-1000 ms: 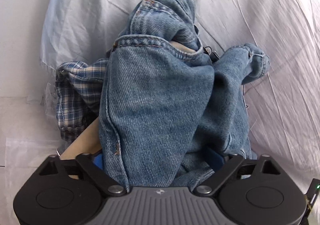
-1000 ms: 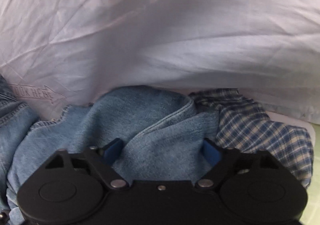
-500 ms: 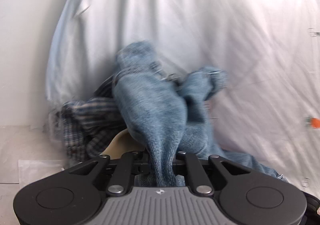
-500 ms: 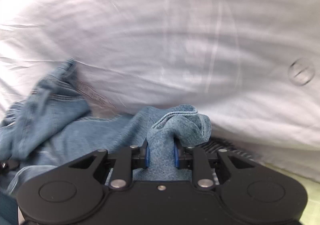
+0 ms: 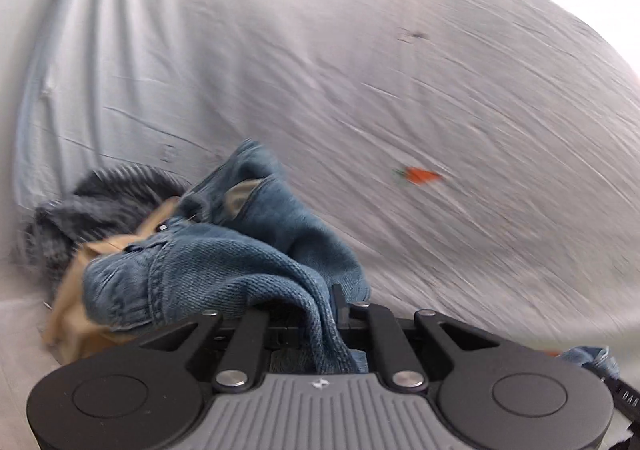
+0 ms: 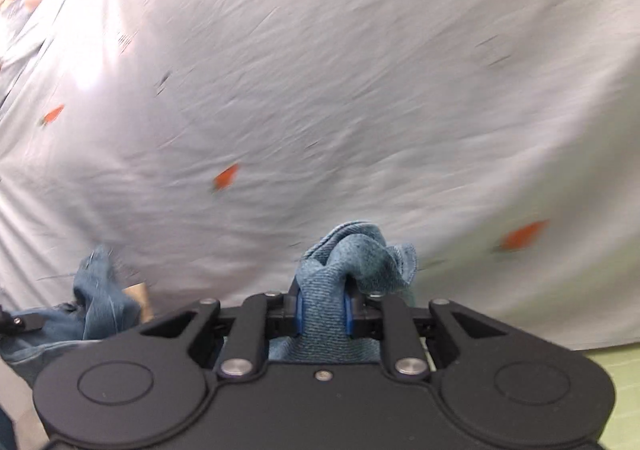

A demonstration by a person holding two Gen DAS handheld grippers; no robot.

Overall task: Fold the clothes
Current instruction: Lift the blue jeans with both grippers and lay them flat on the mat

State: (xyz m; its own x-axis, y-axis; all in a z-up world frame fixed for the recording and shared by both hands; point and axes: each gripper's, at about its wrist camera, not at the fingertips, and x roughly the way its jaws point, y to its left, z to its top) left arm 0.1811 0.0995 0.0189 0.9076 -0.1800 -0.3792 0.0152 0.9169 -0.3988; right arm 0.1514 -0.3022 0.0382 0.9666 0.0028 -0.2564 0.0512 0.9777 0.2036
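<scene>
With your left gripper [image 5: 320, 314] and right gripper [image 6: 324, 310] each pinching a bunch of the jeans [image 5: 224, 262], just clamped, you are hoisting them over the white sheet [image 5: 400, 89]; be drawing your hands apart evenly.

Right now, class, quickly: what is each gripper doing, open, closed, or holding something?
Left gripper: closed on a fold of the jeans.
Right gripper: jaws have just been closing, now clamped on a bunch of the jeans.
</scene>
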